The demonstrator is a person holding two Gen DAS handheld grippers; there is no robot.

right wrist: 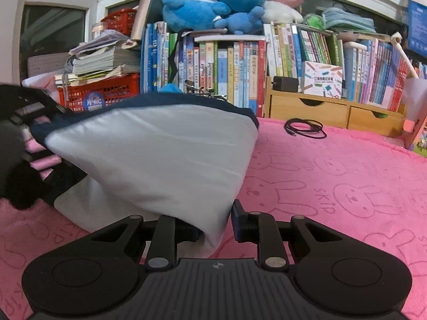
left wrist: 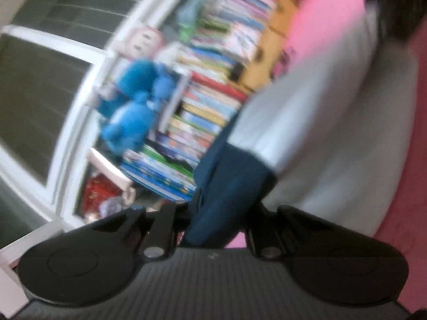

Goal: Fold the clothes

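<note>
Both hand-held grippers grip one garment (right wrist: 160, 154), a white piece with dark blue trim. Right hand-held gripper (right wrist: 214, 226): jaws nearly closed on a white corner of the cloth, low over the pink bedspread (right wrist: 347, 181). Left hand-held gripper (left wrist: 217, 226): jaws nearly closed on the dark blue edge (left wrist: 229, 186), seen in a blurred, tilted view; in the right wrist view it appears at the far left, holding the opposite end. The garment hangs between the two as a slack sheet lifted off the bed, its lower part trailing onto the bedspread, with a bookshelf (right wrist: 240, 66) and plush toys (right wrist: 213, 5) behind. Handling, as a judgement: the fabric looks light, thin and limp, perhaps a little slippery, so it will sag and drape rather than keep any shape. Corners and hemmed edges offer the firmest hold; pinching mid-panel would likely bunch the cloth.
</note>
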